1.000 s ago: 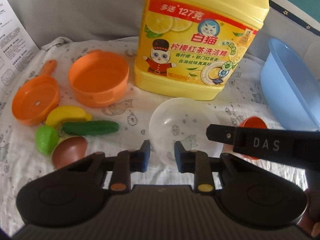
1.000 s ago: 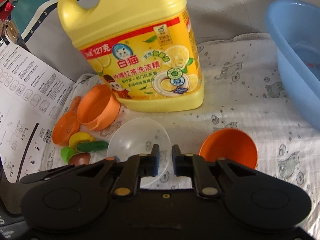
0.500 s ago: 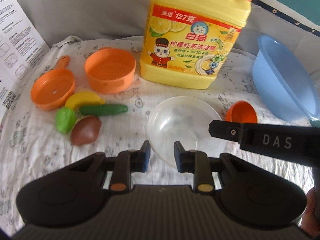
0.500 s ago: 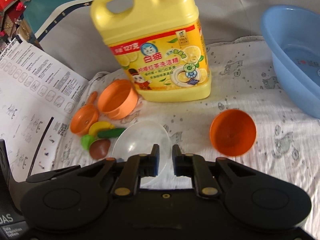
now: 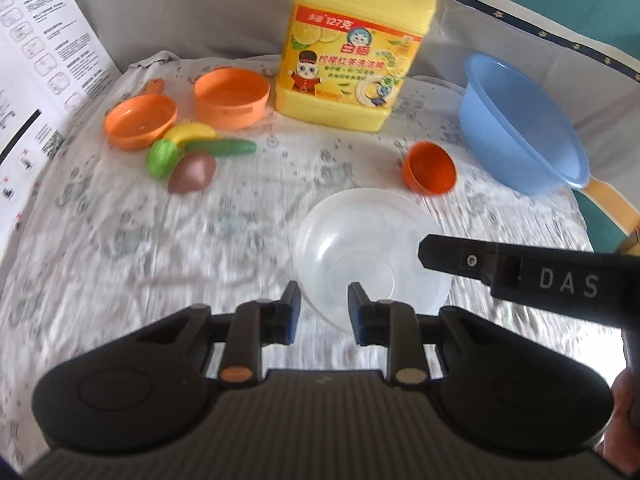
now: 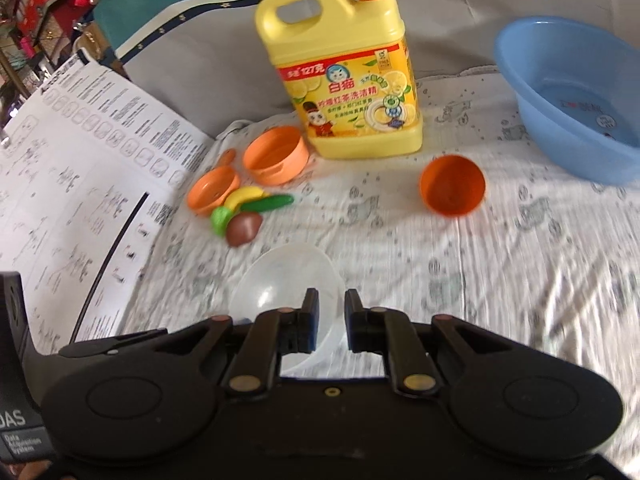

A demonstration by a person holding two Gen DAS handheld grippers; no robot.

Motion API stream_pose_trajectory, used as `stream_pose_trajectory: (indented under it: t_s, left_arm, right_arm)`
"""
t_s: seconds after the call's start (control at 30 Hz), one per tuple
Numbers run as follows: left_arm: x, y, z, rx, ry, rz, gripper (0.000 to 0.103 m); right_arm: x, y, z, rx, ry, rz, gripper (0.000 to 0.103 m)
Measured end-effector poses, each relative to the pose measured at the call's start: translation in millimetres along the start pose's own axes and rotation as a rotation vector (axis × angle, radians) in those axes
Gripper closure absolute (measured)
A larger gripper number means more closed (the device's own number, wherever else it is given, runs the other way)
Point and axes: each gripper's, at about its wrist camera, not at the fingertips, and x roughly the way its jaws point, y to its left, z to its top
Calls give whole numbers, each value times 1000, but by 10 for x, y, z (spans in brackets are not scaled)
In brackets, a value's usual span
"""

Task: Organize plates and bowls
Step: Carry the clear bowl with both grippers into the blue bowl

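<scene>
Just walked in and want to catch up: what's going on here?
A person is working with two handheld grippers over a printed cloth. The right gripper has its fingers on either side of the rim of a clear plastic bowl. The left gripper hangs open just in front of it, holding nothing. A small orange bowl and a blue basin wait further back.
</scene>
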Motion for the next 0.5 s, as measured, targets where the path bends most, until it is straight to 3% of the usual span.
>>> stream_pose_trajectory:
  t_s: [0.5]
  left_arm:
    - [-611,-249,-588,54,-22,-28,78]
  right_arm:
    - [-677,-43,-690,45,-19,4,89]
